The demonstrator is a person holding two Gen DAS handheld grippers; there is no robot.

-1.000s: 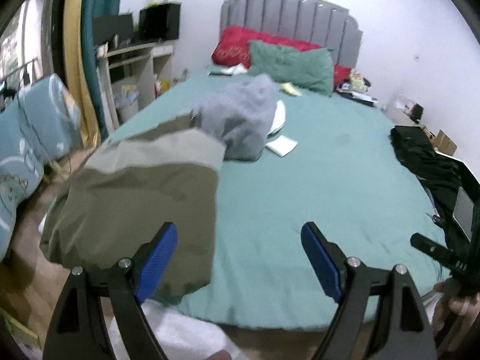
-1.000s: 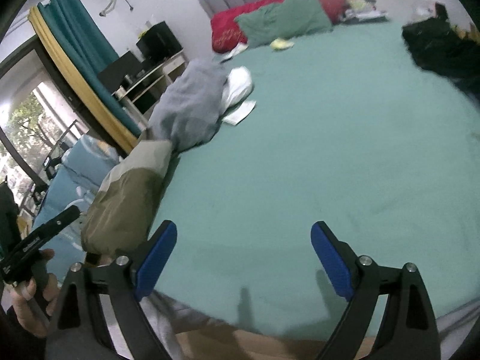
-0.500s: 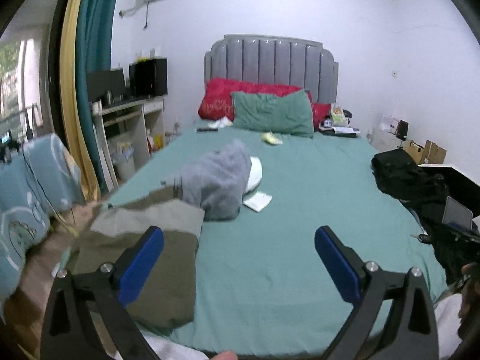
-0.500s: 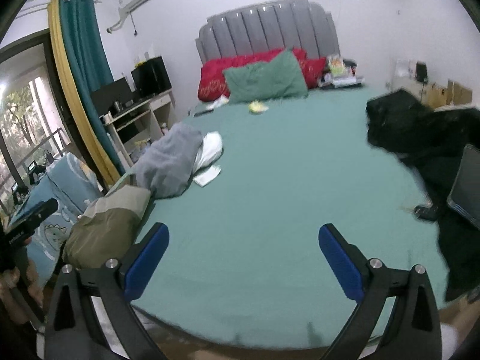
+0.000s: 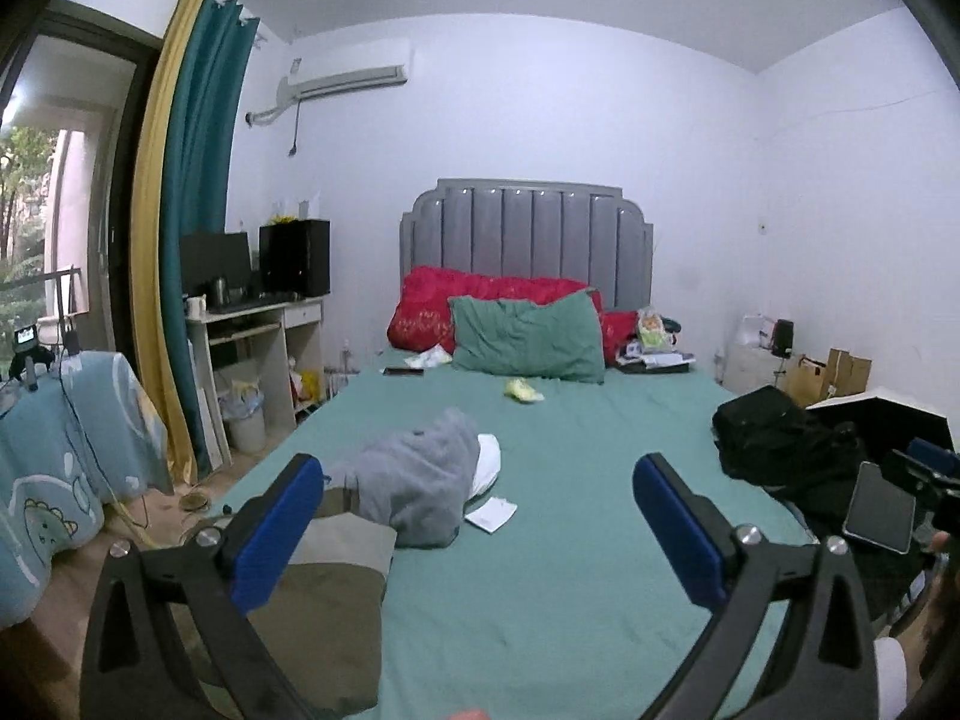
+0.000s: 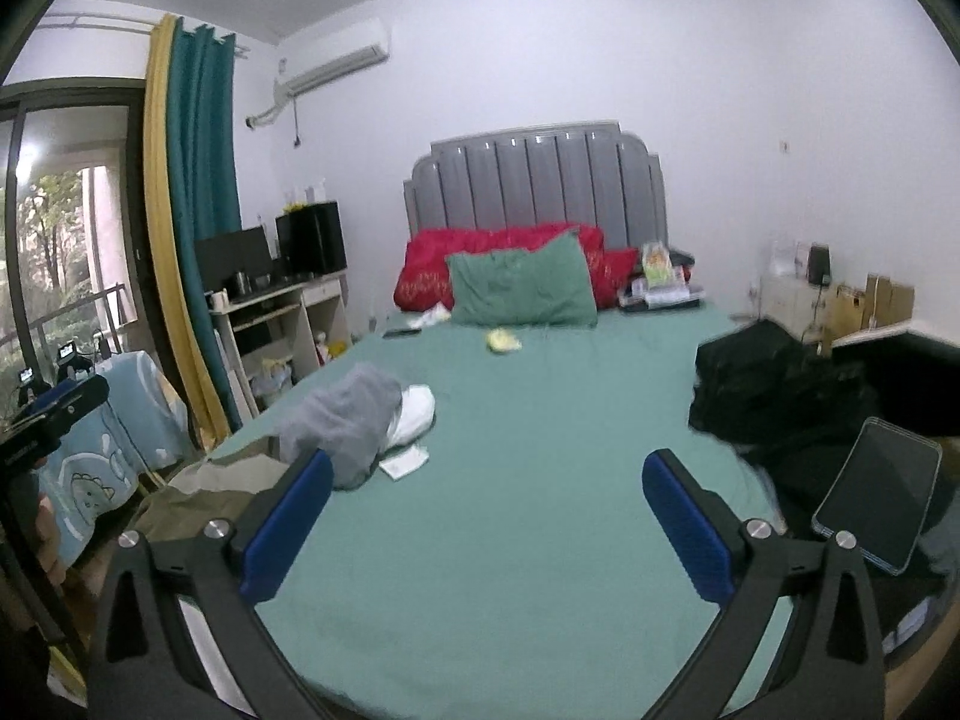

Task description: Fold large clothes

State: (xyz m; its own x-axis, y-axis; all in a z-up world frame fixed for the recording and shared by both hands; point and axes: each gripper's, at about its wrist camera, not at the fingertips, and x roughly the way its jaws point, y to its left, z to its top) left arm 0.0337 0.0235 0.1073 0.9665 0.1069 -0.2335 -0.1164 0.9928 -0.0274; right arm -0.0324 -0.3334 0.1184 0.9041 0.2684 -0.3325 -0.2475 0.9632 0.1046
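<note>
An olive and beige garment (image 5: 324,594) lies folded at the near left corner of the green bed (image 5: 570,540), also in the right wrist view (image 6: 198,492). A crumpled grey garment (image 5: 420,480) lies just beyond it, also in the right wrist view (image 6: 342,420). A black clothes pile (image 5: 774,444) sits at the bed's right edge, also in the right wrist view (image 6: 774,396). My left gripper (image 5: 480,531) is open and empty, above the bed's foot. My right gripper (image 6: 489,525) is open and empty too.
A white cloth (image 5: 489,462) and a paper slip (image 5: 491,513) lie beside the grey garment. A phone (image 6: 876,504) stands at the right. Green (image 5: 528,339) and red (image 5: 432,306) pillows lean on the headboard. A desk (image 5: 258,348) and curtain (image 5: 180,240) stand left.
Both grippers have risen and pulled back from the bed, tilting up to face the headboard. The olive garment stays at the bed's corner. Both stay open.
</note>
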